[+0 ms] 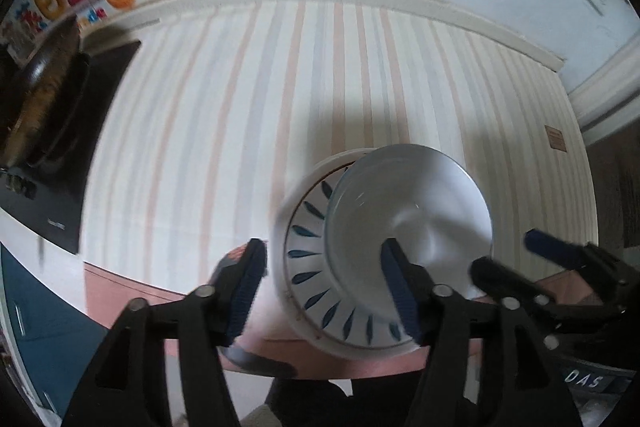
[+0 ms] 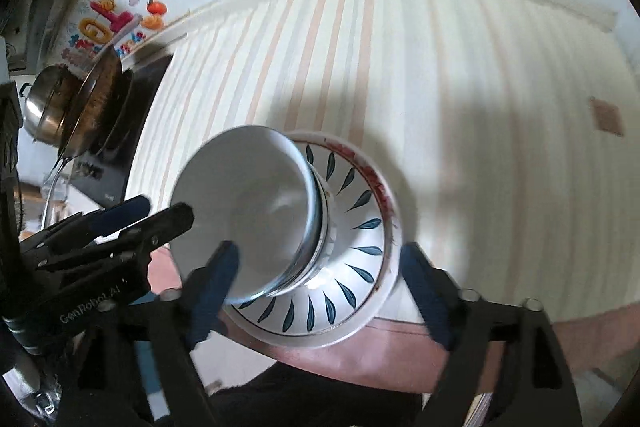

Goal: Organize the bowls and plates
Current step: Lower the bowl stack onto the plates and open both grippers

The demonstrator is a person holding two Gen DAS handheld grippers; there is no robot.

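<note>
White bowl [image 2: 248, 211] nests in leaf-patterned plate [image 2: 360, 227] near the counter edge [image 2: 400, 339].

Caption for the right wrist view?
Open right tongs above white bowl stacked in leaf-patterned bowl on striped cloth.

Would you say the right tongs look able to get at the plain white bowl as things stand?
Probably yes: the right tongs are open just above the white bowl, which sits on the leaf-patterned plate, with nothing between.
</note>
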